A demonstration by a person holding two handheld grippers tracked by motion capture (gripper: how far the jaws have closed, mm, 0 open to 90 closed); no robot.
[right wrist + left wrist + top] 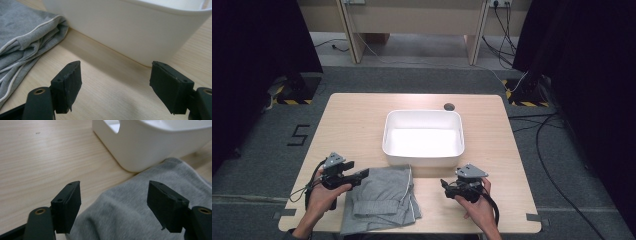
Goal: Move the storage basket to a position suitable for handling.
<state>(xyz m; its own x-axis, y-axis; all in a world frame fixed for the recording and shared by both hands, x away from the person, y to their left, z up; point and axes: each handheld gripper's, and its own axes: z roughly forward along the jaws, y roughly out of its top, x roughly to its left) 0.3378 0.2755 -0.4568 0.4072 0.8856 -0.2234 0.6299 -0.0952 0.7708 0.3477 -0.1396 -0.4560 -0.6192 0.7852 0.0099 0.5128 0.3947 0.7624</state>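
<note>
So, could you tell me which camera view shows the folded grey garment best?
The high view: the whole grey garment lies folded at the table's near edge, just in front of the white tub. The left gripper view gives a close stretch of plain fabric, and the right gripper view one corner with its white-piped hems.

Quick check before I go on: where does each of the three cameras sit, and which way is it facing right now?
High view: fixed above the person's side, looking forward and down on the table; both forearms, left gripper and right gripper show.
Left gripper view: rides the left gripper, facing the grey garment and white tub; its open jaws show.
Right gripper view: rides the right gripper, facing bare tabletop and the tub's wall; its open jaws show.
Shared: both gripper views hold the tub and garment.
</note>
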